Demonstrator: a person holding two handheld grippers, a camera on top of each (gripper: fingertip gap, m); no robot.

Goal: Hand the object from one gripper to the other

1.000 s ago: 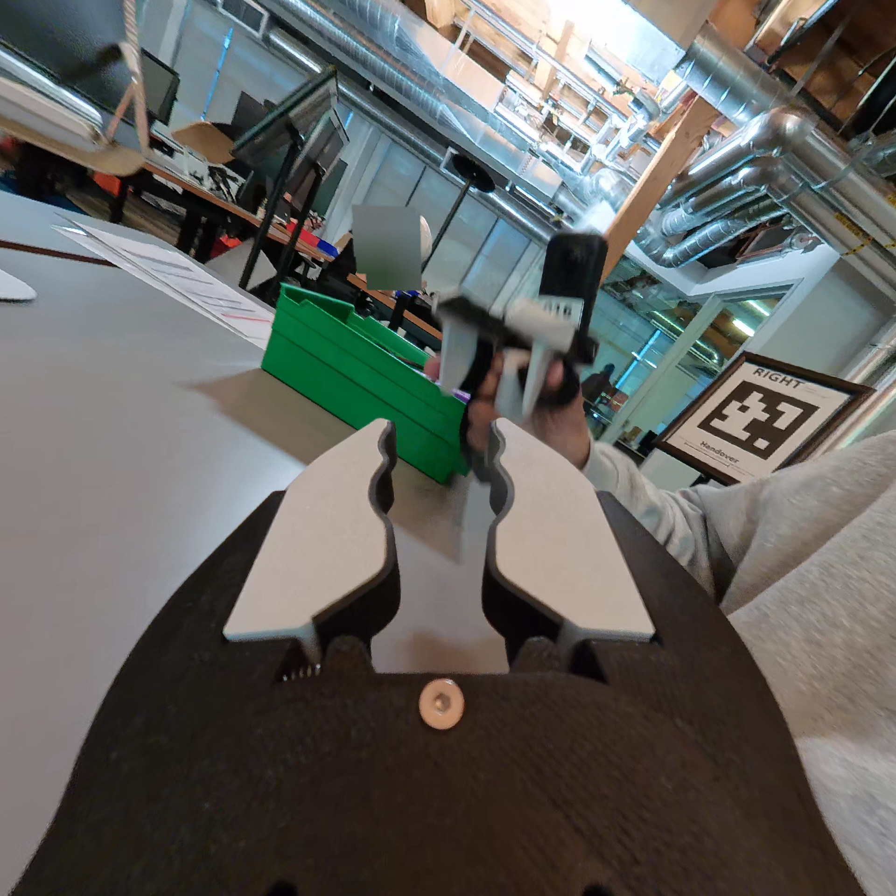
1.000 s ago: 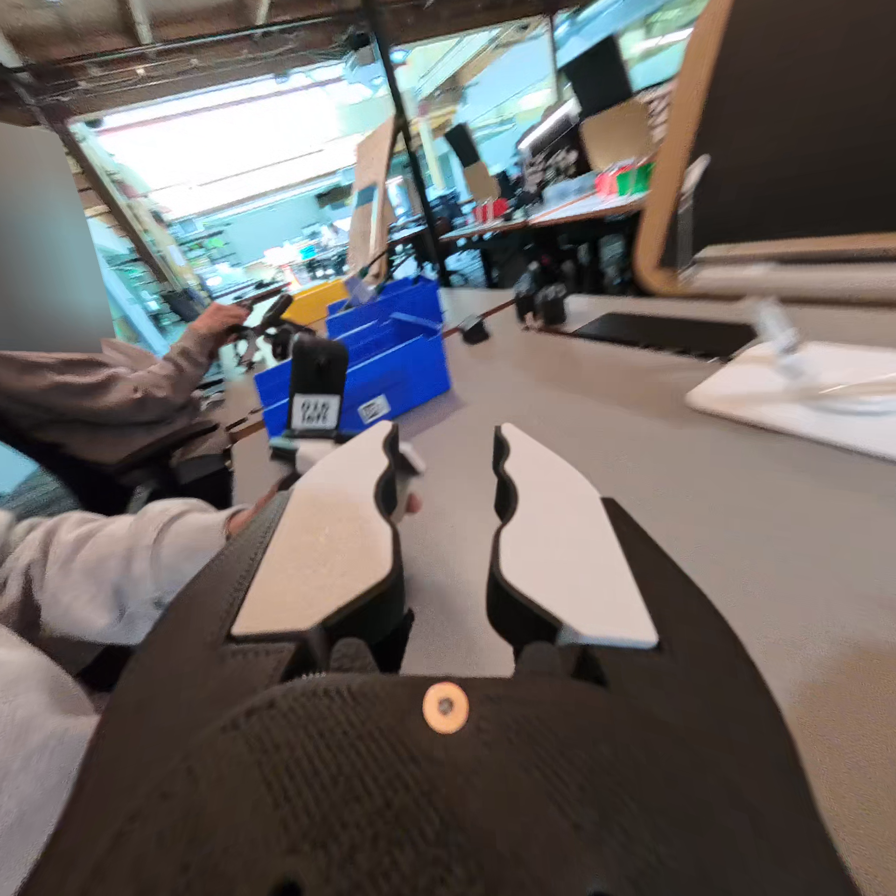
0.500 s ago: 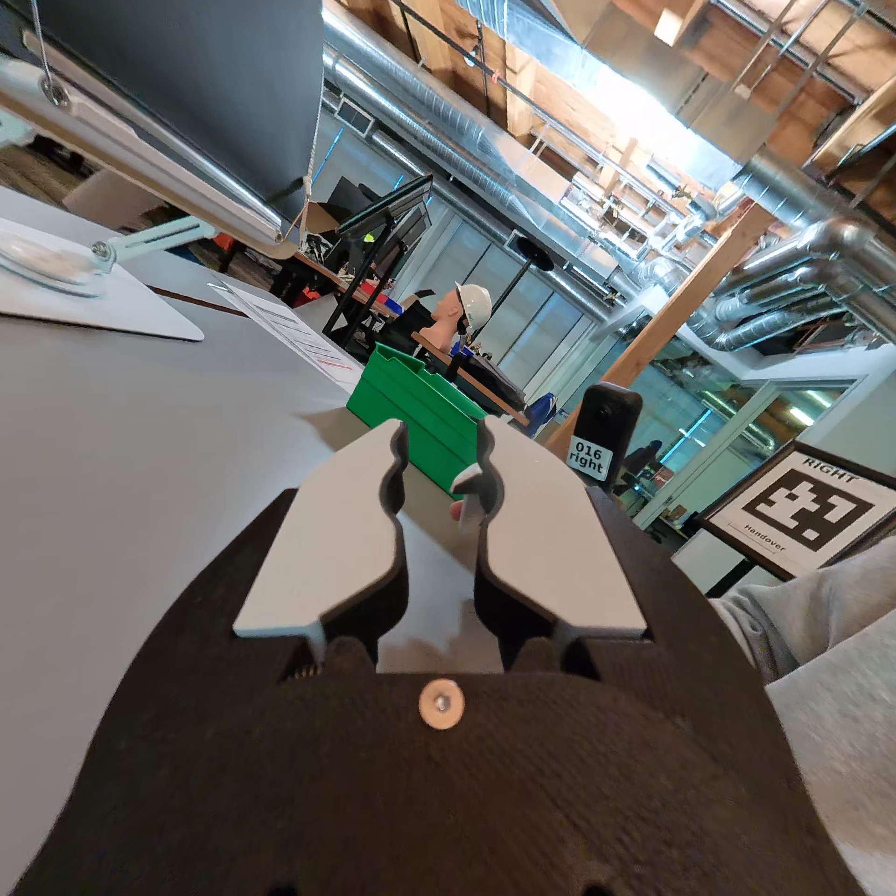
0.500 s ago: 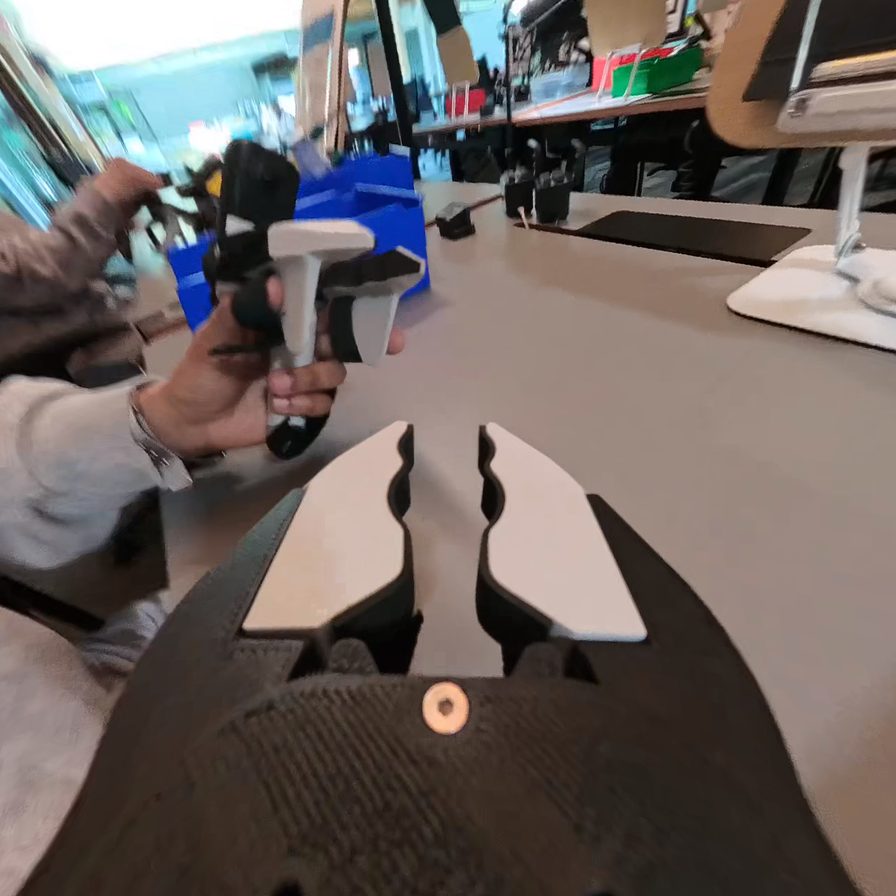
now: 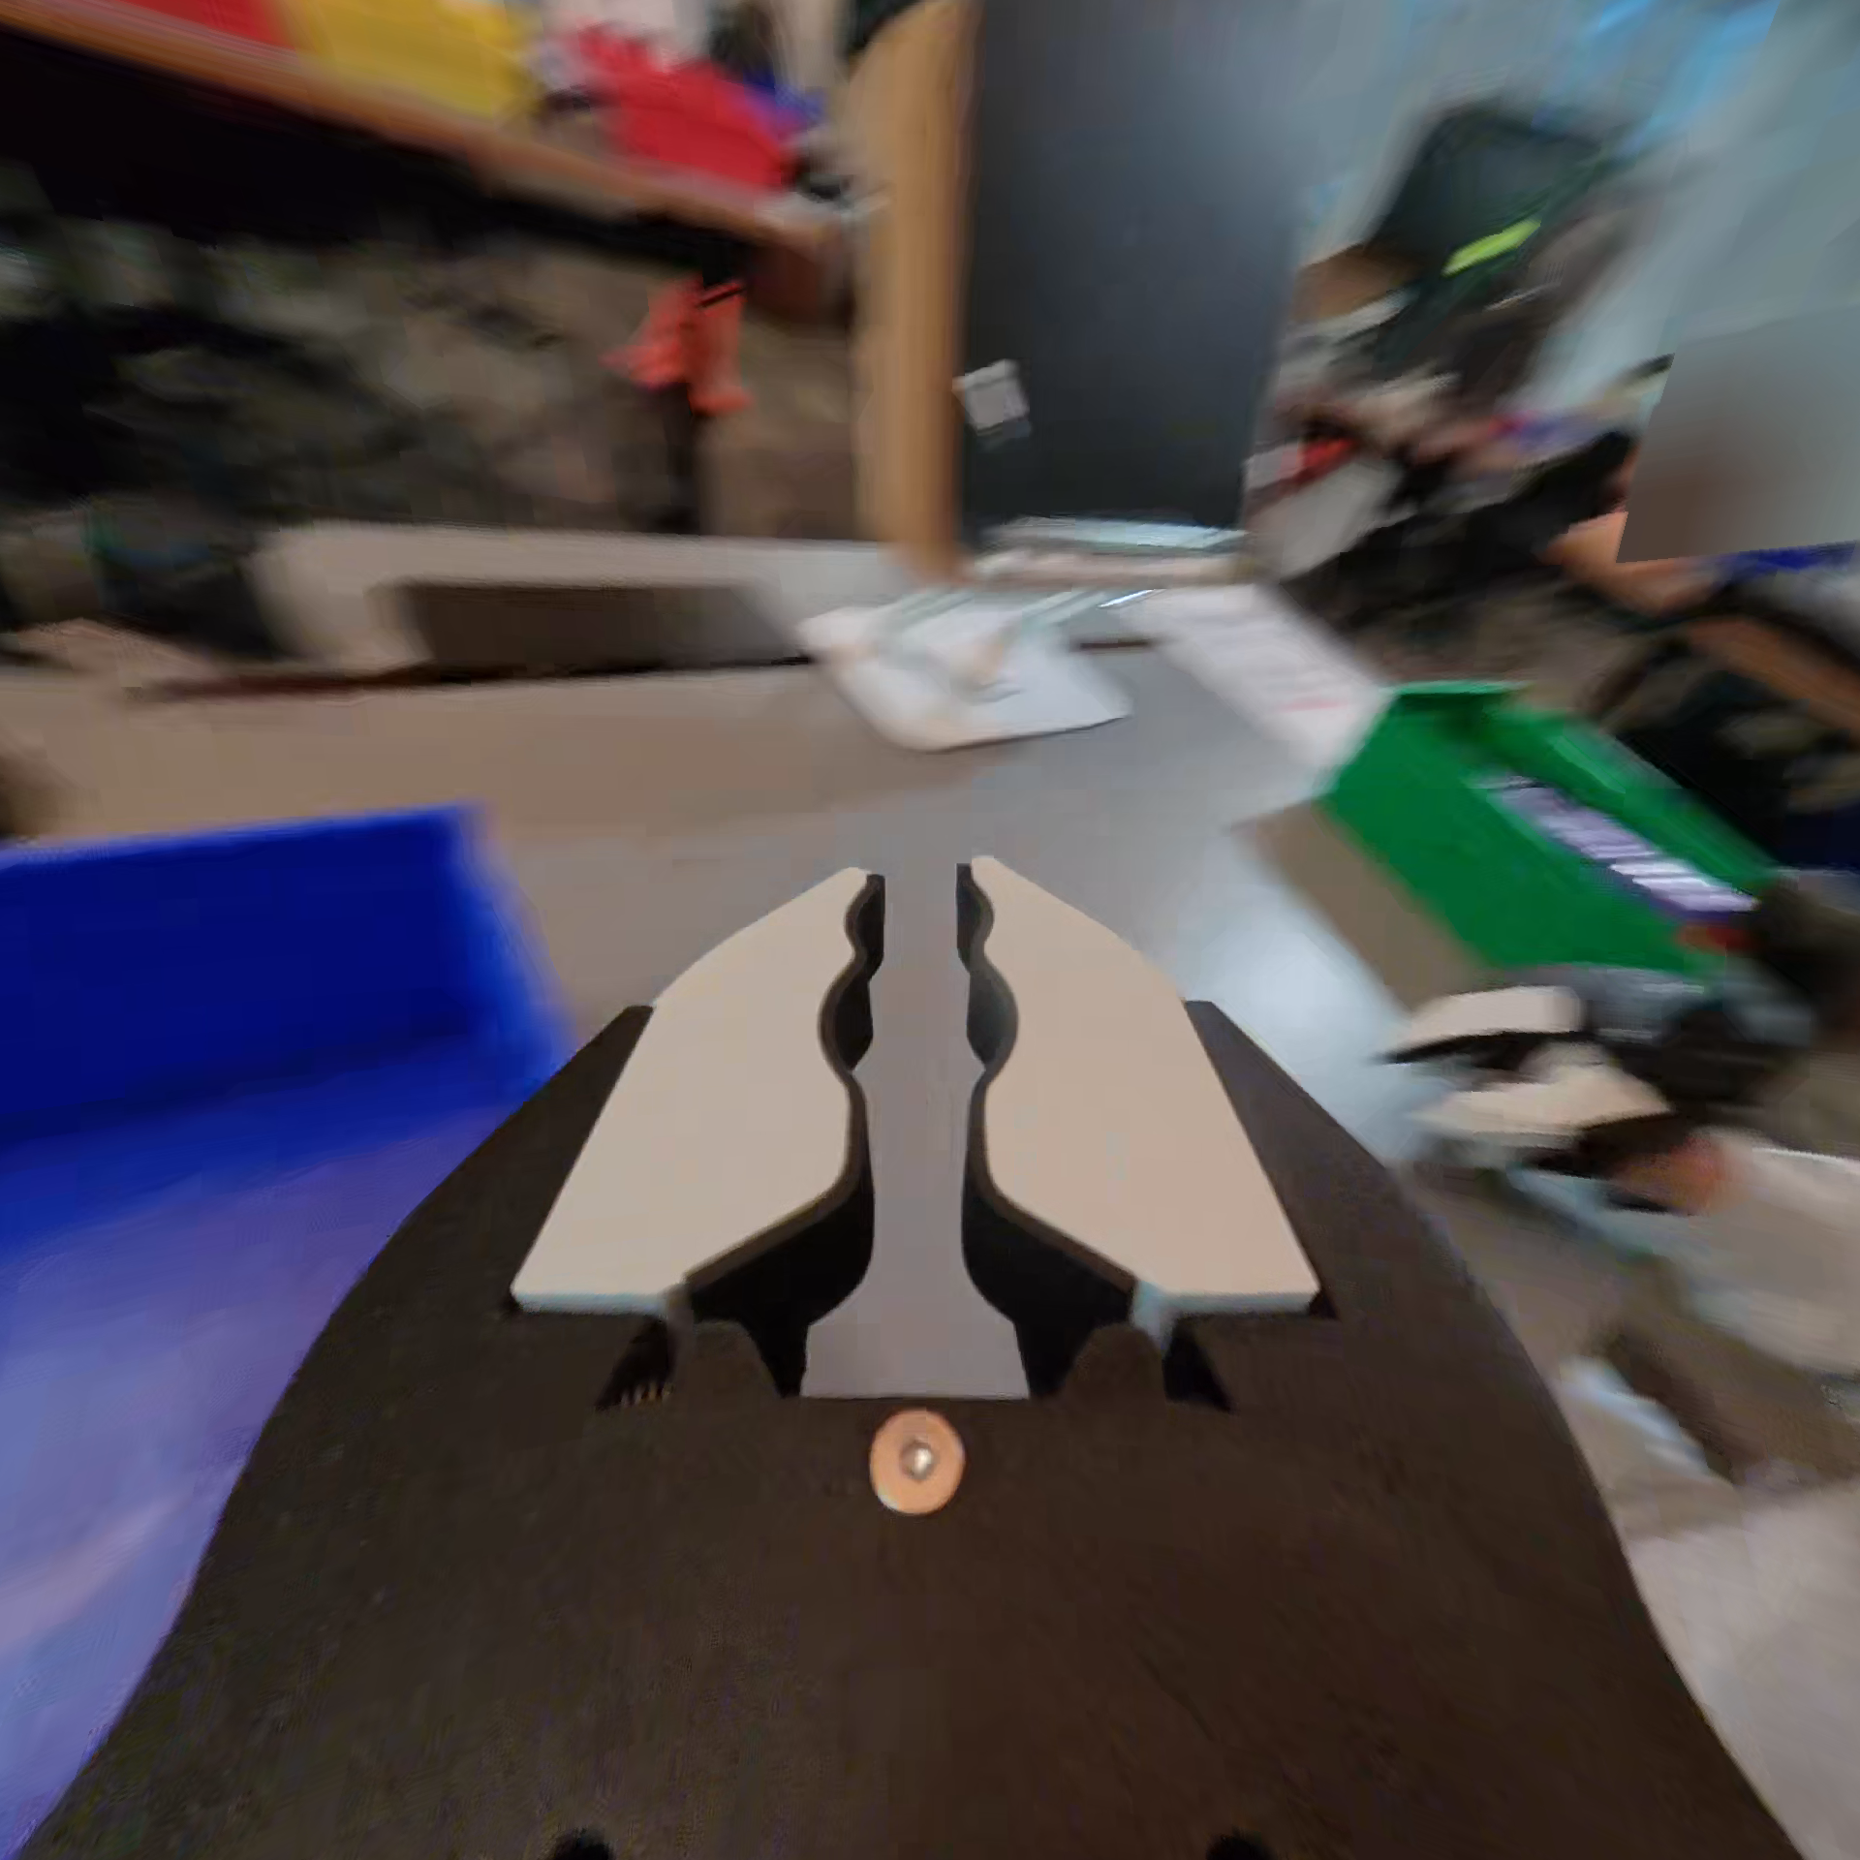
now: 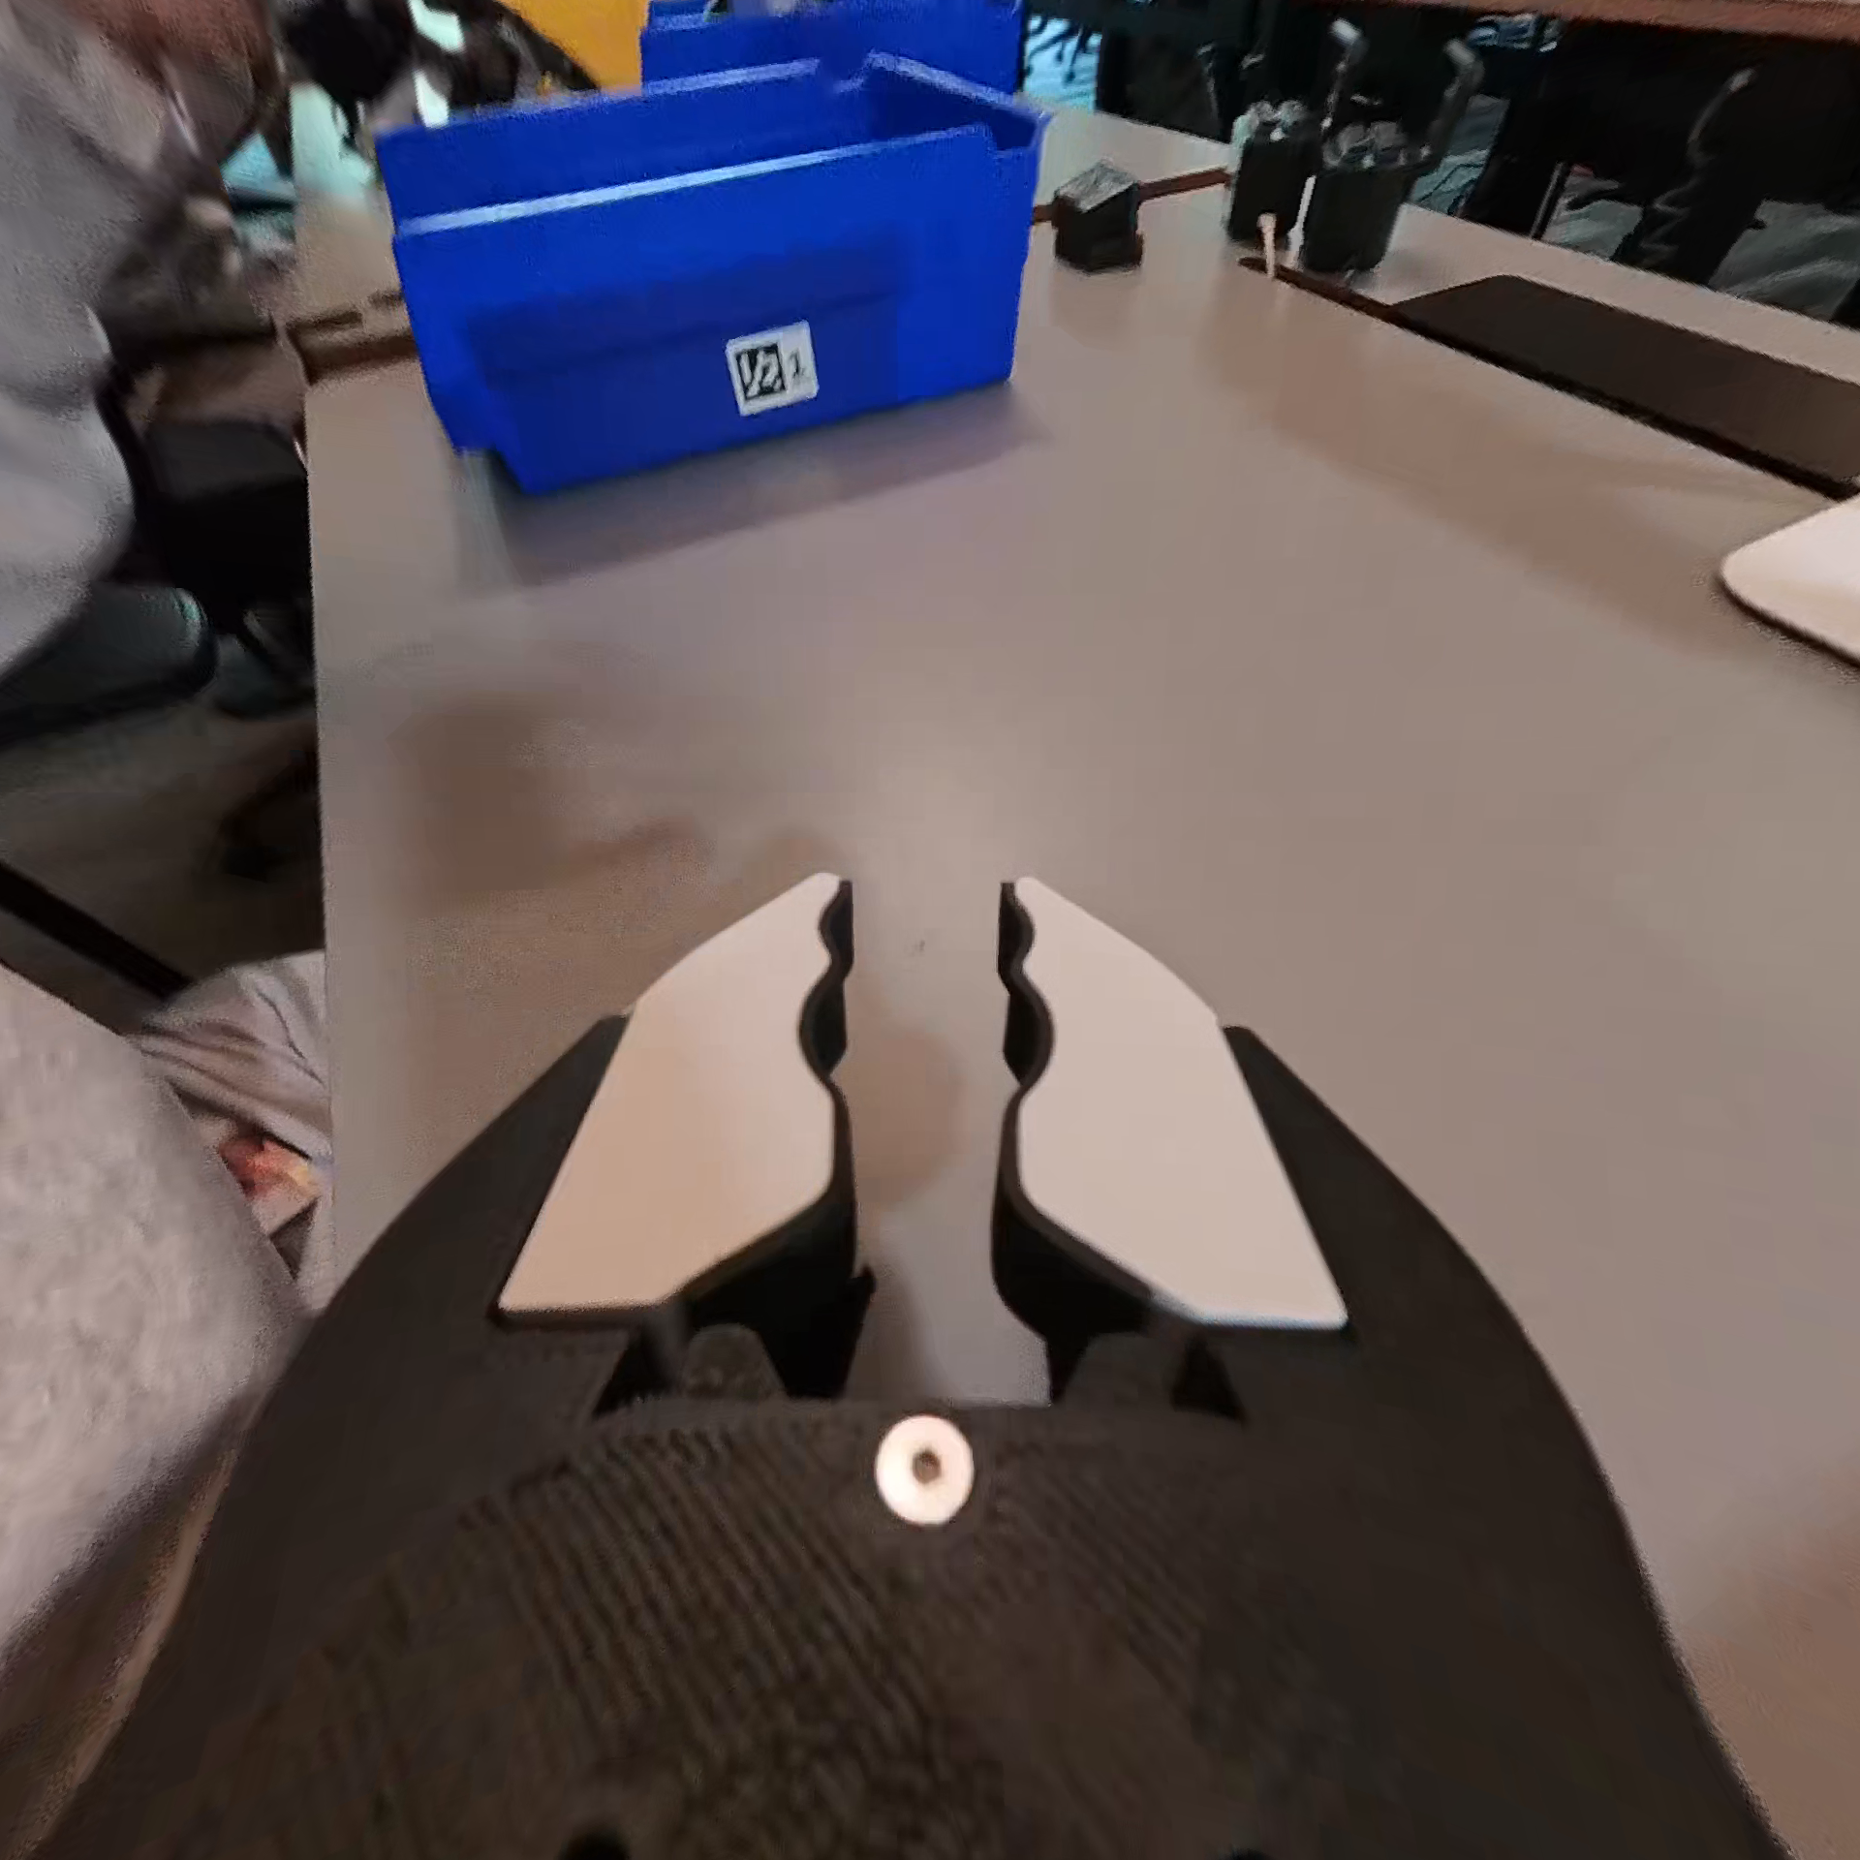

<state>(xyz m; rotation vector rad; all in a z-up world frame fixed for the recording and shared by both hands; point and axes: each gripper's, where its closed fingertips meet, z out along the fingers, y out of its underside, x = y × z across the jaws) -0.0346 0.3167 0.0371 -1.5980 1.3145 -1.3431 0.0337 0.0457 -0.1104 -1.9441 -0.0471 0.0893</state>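
Workshop: parts bins (image 6: 705,272), cluttered benches (image 5: 403,131).

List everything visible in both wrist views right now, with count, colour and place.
Table: 1, grey, under both grippers.
Blue bin: 1, far left on the table; a second blue one behind it.
Green bin: 1, right side in the left wrist view.
White base: 1, far centre of the table.
Black mat: 1, far right.
Small black items: several, far edge, too small to tell.
Left gripper: black with white fingers, slightly open, empty.
Right gripper: same, open, empty.
Grey sleeve: 1, left edge.
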